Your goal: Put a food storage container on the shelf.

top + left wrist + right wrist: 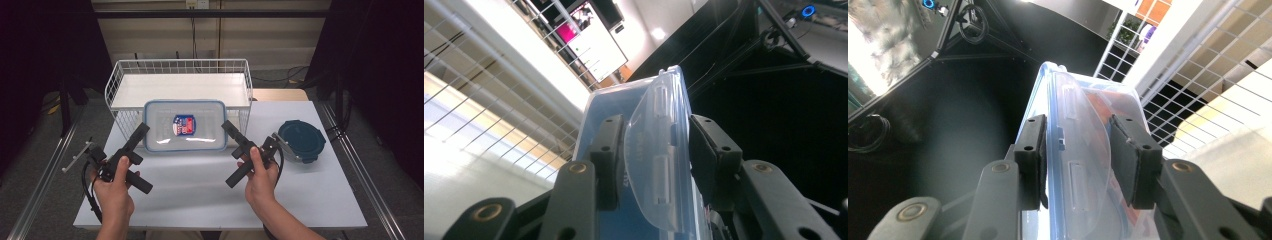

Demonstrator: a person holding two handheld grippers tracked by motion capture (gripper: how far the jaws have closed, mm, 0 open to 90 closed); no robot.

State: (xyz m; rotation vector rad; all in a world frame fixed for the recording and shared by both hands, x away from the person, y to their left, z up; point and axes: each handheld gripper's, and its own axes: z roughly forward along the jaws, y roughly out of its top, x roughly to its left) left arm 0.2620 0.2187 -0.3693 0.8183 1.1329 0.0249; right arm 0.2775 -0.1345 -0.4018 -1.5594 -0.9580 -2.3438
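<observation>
Both grippers, left and right, clamp the rectangular container by its end flaps, at nine and three o'clock. Those flaps could flex or unlatch, dropping it against the wire basket at twelve.

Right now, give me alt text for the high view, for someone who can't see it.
Two hand-held grippers, left gripper and right gripper, clamp opposite ends of a clear rectangular container before a white wire basket. A dark round container sits right.

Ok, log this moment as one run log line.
left hand-held gripper: shut on rectangular container left end | right hand-held gripper: shut on right end | container: lifted before wire basket | round container: on table
</observation>
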